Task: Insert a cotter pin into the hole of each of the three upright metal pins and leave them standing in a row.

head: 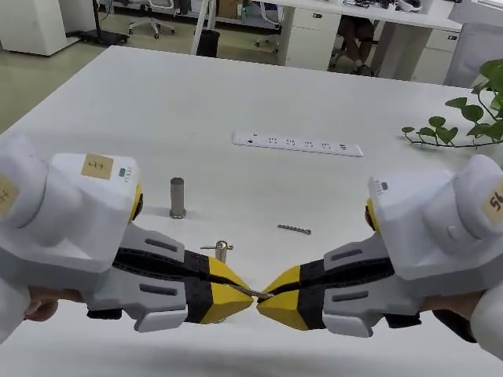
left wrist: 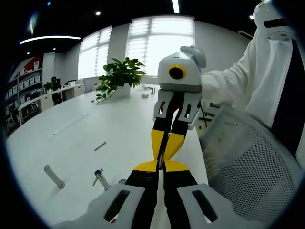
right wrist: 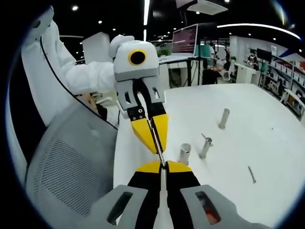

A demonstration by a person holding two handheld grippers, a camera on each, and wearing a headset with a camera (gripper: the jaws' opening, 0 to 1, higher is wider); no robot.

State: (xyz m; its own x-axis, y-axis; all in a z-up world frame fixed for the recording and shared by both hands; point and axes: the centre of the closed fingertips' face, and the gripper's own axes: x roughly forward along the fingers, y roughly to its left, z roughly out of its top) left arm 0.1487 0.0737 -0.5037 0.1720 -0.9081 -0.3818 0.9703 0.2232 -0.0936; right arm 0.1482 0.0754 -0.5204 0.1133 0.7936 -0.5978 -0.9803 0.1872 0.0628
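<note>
One pin fitted, two left.
Your left gripper (head: pixel 240 294) and right gripper (head: pixel 267 301) pinch one cotter pin (head: pixel 253 293) between them, jaws closed; the metal pin (head: pixel 222 250) just behind already carries its own.

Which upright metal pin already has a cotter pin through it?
The middle pin: a cotter pin crosses its top; the far pin and the near pin are bare.

A white power strip (head: pixel 298 144) lies on the tabletop (head: pixel 118 118) at twelve o'clock; a leafy plant (head: pixel 471 111) sits at two o'clock.
</note>
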